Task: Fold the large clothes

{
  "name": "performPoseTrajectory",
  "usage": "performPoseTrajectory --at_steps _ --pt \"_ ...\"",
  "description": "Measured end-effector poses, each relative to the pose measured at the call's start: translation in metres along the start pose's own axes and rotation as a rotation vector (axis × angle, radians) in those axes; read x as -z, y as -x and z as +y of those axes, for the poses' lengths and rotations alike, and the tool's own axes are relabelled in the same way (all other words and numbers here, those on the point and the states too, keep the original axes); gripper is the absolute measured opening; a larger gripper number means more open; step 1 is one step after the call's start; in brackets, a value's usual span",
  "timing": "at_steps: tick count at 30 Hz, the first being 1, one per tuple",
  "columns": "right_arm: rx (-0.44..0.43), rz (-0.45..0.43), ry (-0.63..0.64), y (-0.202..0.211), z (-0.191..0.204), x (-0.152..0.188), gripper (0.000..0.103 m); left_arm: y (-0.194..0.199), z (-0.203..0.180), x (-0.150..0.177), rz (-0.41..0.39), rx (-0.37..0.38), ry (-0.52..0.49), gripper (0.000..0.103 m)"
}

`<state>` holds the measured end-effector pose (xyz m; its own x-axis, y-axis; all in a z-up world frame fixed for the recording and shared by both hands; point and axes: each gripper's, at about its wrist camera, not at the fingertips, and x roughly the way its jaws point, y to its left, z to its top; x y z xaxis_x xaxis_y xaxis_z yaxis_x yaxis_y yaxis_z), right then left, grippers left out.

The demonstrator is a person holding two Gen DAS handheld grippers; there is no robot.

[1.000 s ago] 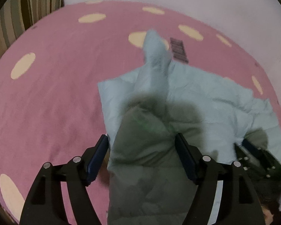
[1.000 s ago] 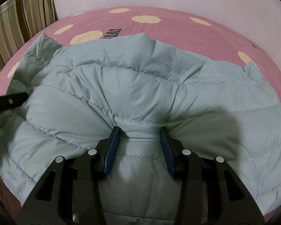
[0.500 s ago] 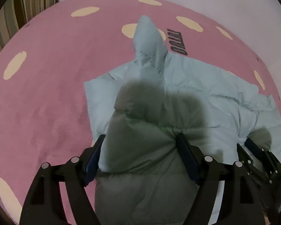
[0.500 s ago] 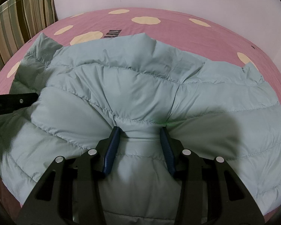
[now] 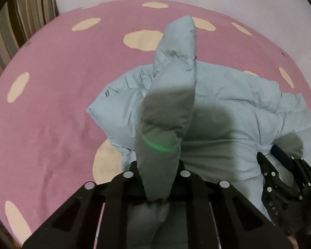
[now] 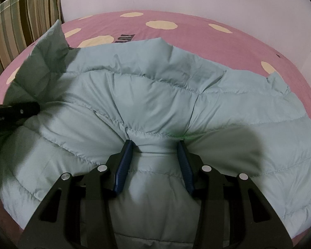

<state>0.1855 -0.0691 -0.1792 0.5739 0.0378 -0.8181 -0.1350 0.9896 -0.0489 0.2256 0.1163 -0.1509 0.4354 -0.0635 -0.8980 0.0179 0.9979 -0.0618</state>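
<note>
Both sets of my fingers now have cloth between them. My left gripper [image 5: 158, 178], wide open around the padding a second ago, is closing and pinches a ridge of the pale blue jacket [image 6: 155, 95], which stands up ahead of it. My right gripper [image 6: 154, 159] hasn't changed: half open, squeezing a thick bunch near the jacket's middle. The jacket sprawls on the pink spotted bed [image 5: 51, 103]. With both holds set, I judge the fold can begin.
</note>
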Motion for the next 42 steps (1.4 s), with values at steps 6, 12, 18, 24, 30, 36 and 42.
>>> performPoseTrajectory --at_steps 6,12,18,24,30,36,42 --pt "0.007 -0.007 0.007 0.000 0.002 0.001 0.044 0.014 -0.016 0.005 -0.052 -0.110 -0.015 0.008" --pt "-0.002 -0.020 0.002 0.003 -0.001 0.000 0.045 0.029 -0.025 0.007 -0.101 -0.148 -0.006 0.007" --pt "-0.025 -0.052 -0.017 0.027 -0.013 -0.003 0.051 0.042 -0.028 0.005 -0.131 -0.143 0.011 0.007" --pt "0.025 -0.092 -0.024 0.054 -0.035 0.000 0.054 0.064 -0.042 0.005 -0.180 -0.128 0.003 0.007" --pt "0.073 -0.107 -0.066 0.075 -0.075 0.012 0.054 0.085 -0.073 0.005 -0.226 -0.093 -0.025 0.007" --pt "0.094 -0.112 -0.122 0.091 -0.109 0.026 0.054 0.093 -0.119 0.006 -0.251 -0.052 -0.079 0.007" --pt "0.106 -0.126 -0.176 0.104 -0.140 0.039 0.054 0.083 -0.170 0.006 -0.234 -0.026 -0.147 0.007"
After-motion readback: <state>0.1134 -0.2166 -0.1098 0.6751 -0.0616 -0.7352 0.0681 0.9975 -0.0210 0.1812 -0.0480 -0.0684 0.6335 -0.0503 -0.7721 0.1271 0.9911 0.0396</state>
